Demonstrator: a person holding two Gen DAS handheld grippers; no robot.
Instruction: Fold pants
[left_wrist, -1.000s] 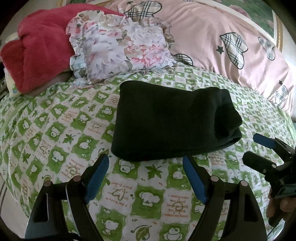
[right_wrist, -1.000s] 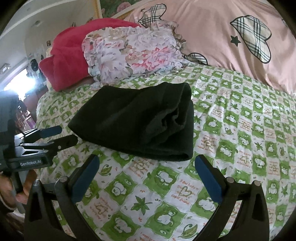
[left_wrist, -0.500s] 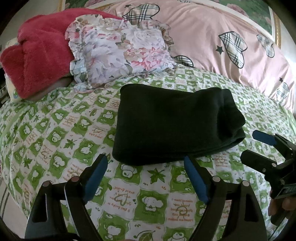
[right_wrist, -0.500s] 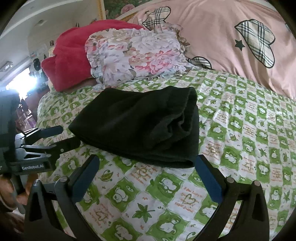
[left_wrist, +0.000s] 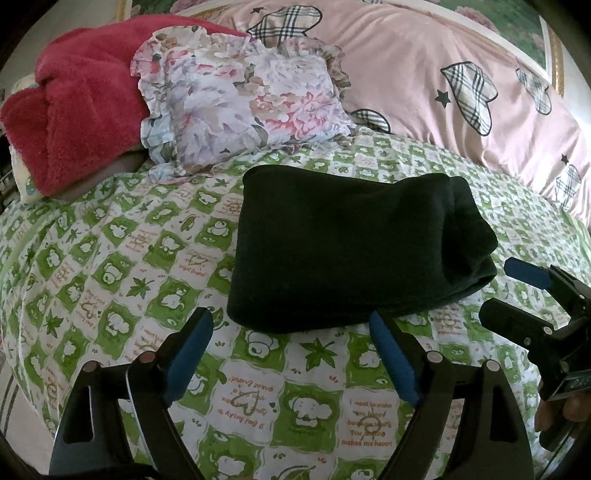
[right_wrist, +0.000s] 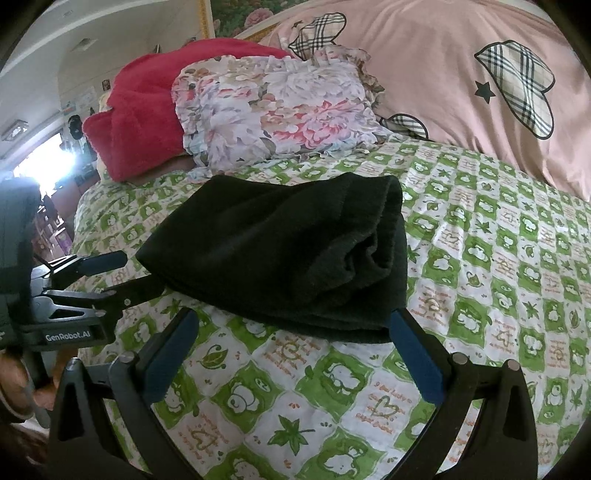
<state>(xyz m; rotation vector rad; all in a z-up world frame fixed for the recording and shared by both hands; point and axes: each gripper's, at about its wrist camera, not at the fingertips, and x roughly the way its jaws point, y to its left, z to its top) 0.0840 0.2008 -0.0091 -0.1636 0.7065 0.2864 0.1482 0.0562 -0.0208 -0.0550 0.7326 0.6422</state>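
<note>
"GenRobot.AI" on left gripper (right_wrist: 107, 275); "makes me happy" on bedsheet (left_wrist: 364, 424)

Pants (left_wrist: 343, 251), folded, lie on the bedsheet (left_wrist: 110, 266) at centre. Pillow (left_wrist: 243, 99) lies behind at 11 o'clock, beside a blanket (left_wrist: 74, 110) further left. Quilt (left_wrist: 461, 92) lies behind at 1 o'clock. Both grippers, left (left_wrist: 291, 354) and right (right_wrist: 291, 354), sit before the pants at 6 o'clock.

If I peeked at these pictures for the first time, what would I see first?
First, the thick black folded pants, a dark block in the middle of the green-and-white cartoon bedsheet. Behind them lean a frilly flowered pillow and a fluffy red blanket. Up close, the left claw and right claw gape open, holding nothing.
</note>
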